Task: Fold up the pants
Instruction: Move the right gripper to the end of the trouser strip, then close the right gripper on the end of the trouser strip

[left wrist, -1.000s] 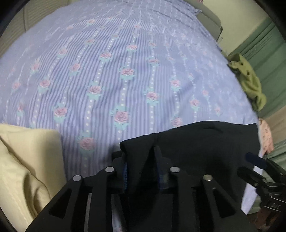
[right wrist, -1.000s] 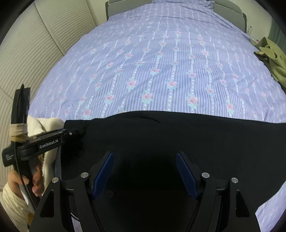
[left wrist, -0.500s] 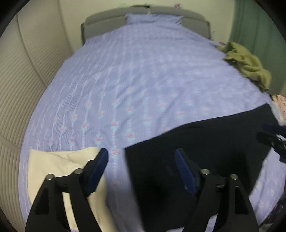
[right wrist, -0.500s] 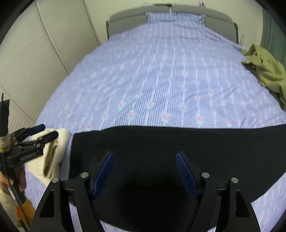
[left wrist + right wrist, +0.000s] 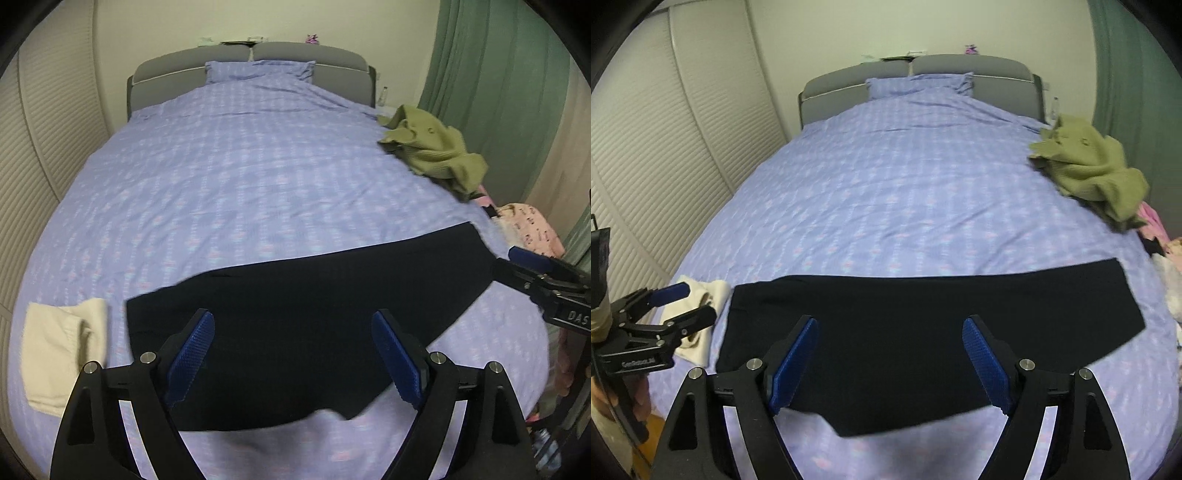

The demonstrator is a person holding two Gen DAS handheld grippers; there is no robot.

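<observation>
The black pants (image 5: pixel 303 325) lie flat across the near end of the bed, folded lengthwise into one long strip; they also show in the right wrist view (image 5: pixel 923 332). My left gripper (image 5: pixel 293 354) is open and empty, raised above the pants' left half. My right gripper (image 5: pixel 888 360) is open and empty, raised above the pants' middle. The right gripper shows at the right edge of the left wrist view (image 5: pixel 532 273), the left gripper at the left edge of the right wrist view (image 5: pixel 670 306).
The bed (image 5: pixel 258 177) has a lilac flowered cover. A folded cream garment (image 5: pixel 62 350) lies left of the pants. A crumpled olive garment (image 5: pixel 432 151) sits at the bed's right edge, pink clothes (image 5: pixel 532 229) beyond it. A slatted wardrobe (image 5: pixel 665 147) stands left, green curtains (image 5: pixel 498 92) right.
My left gripper let go of the pants' edge and opened. Both grippers pulled back and rose, so the pants now lie flat on the bed.
</observation>
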